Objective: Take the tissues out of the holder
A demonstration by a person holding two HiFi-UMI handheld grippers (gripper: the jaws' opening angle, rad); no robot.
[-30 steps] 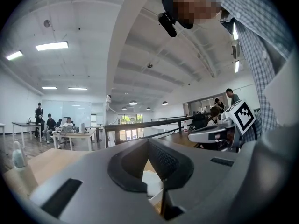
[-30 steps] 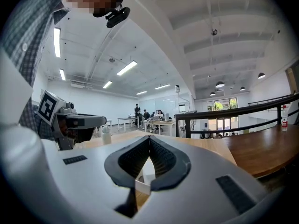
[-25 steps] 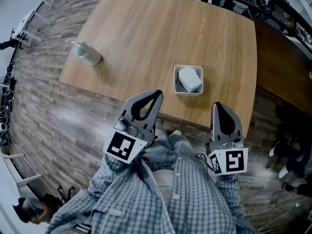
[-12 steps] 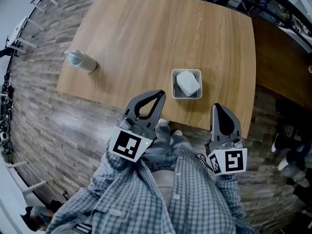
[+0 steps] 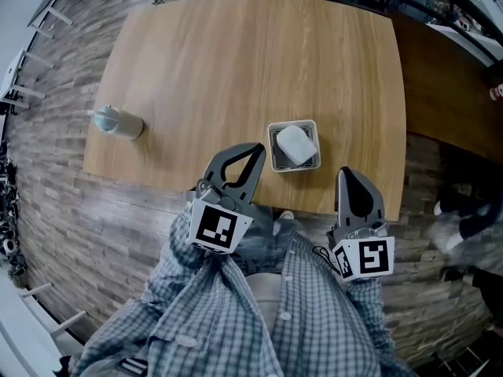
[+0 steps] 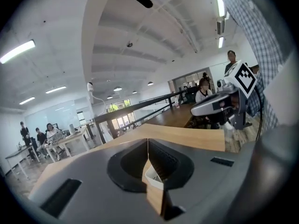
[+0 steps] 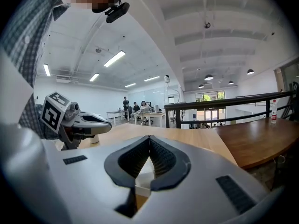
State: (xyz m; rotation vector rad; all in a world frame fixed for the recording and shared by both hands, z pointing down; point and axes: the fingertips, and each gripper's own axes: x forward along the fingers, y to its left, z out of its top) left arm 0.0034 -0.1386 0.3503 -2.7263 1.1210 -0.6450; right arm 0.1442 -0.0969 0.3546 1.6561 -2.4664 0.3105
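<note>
Holder [image 5: 295, 167], white and square, on table [image 5: 236, 61] near its front edge. Tissues [image 5: 296, 144] pack inside it, tilted, top poking above the rim.

Left gripper [image 5: 255, 148]: jaws together, nothing in them. Tips over the table, just beside the holder's left wall; head view shows no contact.

Right gripper [image 5: 348, 171]: jaws together too, empty. Tips by the table's front edge, near the holder's lower right corner but apart from it.

Holder lies between the two grippers, a bit ahead of both. In the left gripper view a corner of it shows through the gap under the closed tips, beyond the jaws and not in them. Right gripper view shows the same, with the holder low in the gap.

Small grey bottle [image 5: 118, 123] near the table's left edge, well apart. Checked shirt [image 5: 259, 312] at the bottom of the head view.
</note>
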